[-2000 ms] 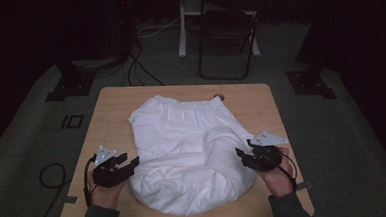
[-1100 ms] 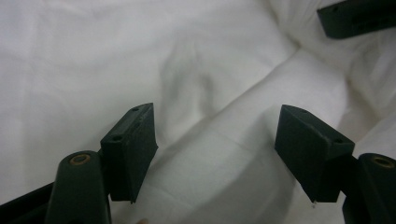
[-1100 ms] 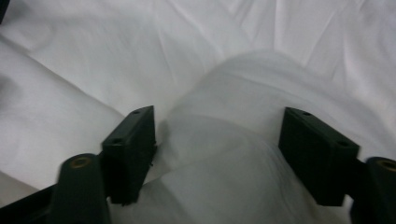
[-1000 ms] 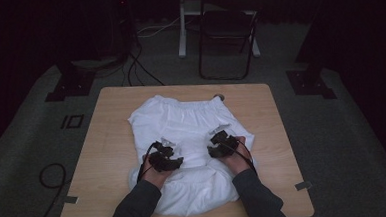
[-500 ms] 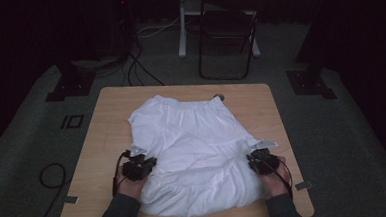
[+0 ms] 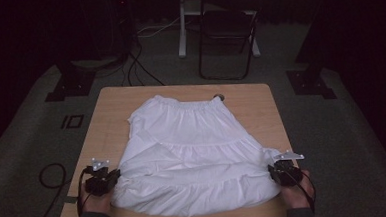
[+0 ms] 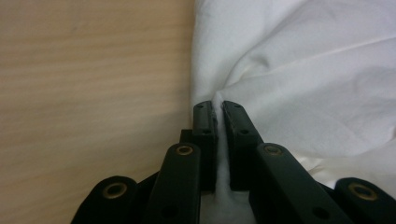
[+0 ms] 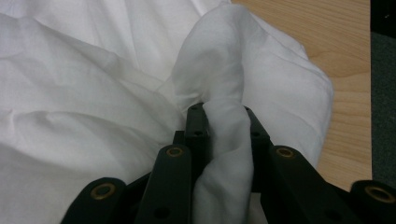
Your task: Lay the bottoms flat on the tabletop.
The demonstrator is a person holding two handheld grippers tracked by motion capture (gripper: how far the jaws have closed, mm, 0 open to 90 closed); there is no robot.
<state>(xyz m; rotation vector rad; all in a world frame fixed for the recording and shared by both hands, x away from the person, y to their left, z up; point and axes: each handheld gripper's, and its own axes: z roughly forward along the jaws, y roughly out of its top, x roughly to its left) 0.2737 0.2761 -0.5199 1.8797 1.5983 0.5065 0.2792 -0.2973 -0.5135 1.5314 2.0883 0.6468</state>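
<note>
A white skirt point(image 6: 193, 153) lay spread on the wooden desk point(image 6: 106, 118), its gathered waistband toward the far edge and its wide, ruffled hem toward the person's side. The hem bulged in soft folds along the near edge of the desk, and the cloth stretched between the two hand-held grippers.

The left hand-held gripper point(image 6: 102, 181) sat at the near left corner of the skirt, low over the desk, with the person's hand point(image 6: 93, 201) behind it. In the left gripper view its jaws stood almost fully closed, with a thin pinch of the white skirt point(image 7: 299, 70) caught between them; the cloth ran out to the right of the left hand-held gripper point(image 7: 218, 109), while bare desk point(image 7: 93, 84) lay to its left.

The right hand-held gripper point(image 6: 284, 173) sat at the near right corner of the hem, just inside the desk's right edge. In the right gripper view its jaws were closed on a thicker roll of the skirt point(image 8: 93, 93), so they stood a little further apart than the left pair. The fabric bunched up over the right hand-held gripper point(image 8: 225, 112) and spread away to the left, with a strip of desk point(image 8: 345, 70) beyond it on the right.

A small round object point(image 6: 220, 97) rested on the desk just beside the waistband at the far side. A dark folding chair point(image 6: 227, 31) stood on the floor beyond the desk
</note>
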